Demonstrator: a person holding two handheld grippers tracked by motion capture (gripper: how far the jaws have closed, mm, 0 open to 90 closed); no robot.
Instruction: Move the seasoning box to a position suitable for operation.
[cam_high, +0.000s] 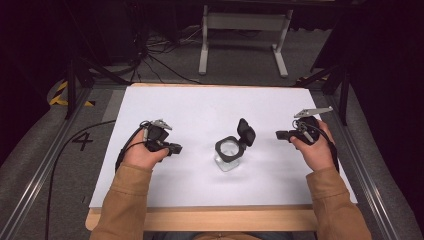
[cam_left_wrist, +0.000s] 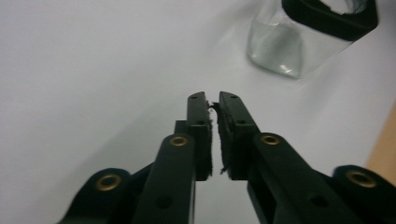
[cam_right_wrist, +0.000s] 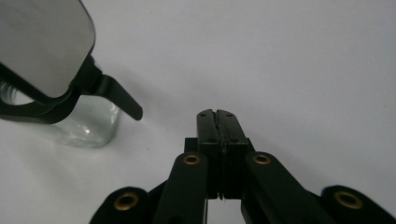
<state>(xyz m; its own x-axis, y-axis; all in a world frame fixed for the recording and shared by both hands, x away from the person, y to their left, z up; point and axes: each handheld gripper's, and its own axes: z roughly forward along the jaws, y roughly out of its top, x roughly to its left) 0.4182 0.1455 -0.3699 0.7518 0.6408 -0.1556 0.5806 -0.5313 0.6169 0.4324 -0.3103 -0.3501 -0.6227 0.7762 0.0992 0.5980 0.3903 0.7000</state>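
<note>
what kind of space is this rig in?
Likely a lab recording station: a white-topped table inside a metal rail frame, loose cables on grey carpet, dark surroundings, and a floor marking "4".

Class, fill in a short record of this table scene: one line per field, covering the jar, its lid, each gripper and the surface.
jar: clear glass jar with a black collar, upright near the middle of the table
lid: black hinged lid, flipped open and standing up at the jar's rim
left gripper: left gripper shut, holding nothing, apart from the jar
right gripper: right gripper shut, holding nothing, apart from the jar
surface: white table top
</note>
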